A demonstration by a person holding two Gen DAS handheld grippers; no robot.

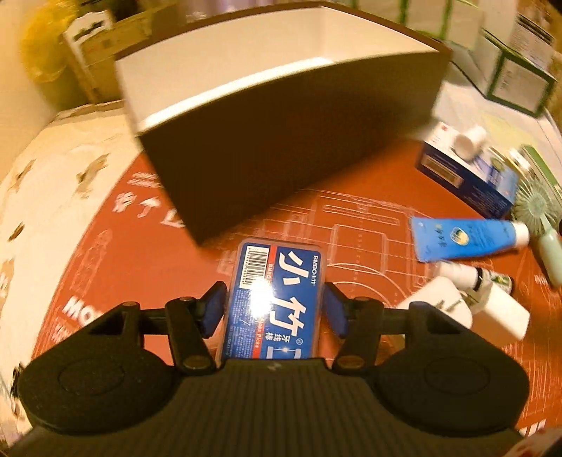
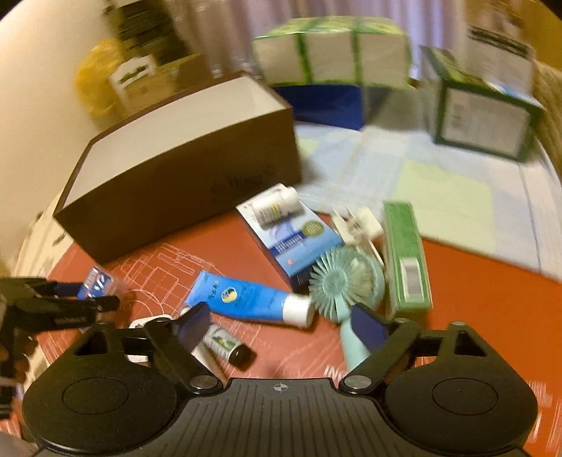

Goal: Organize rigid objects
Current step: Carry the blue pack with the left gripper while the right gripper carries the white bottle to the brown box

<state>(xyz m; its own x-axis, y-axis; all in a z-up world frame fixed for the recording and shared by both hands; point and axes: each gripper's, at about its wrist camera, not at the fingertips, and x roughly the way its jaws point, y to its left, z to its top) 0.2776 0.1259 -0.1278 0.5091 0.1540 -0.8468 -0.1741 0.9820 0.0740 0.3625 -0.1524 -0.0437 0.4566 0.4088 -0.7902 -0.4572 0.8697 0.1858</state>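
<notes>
Left wrist: left claw (image 1: 275, 307) clamped on floss-pick case (image 1: 275, 298), held above red mat (image 1: 147, 253), just short of brown box (image 1: 281, 140) near wall.

Right wrist: right claw (image 2: 281, 325) spread wide, empty, above blue tube (image 2: 253, 297) and fan (image 2: 342, 281); clutter crowding mat (image 2: 491, 298) centre.

Probably a home: curtains (image 2: 439, 21), patterned bedding (image 1: 42, 197).

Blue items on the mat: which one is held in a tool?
The flat blue floss-pick case, clamped in the left tool. The blue tube and the blue carton lie loose on the red mat.
</notes>
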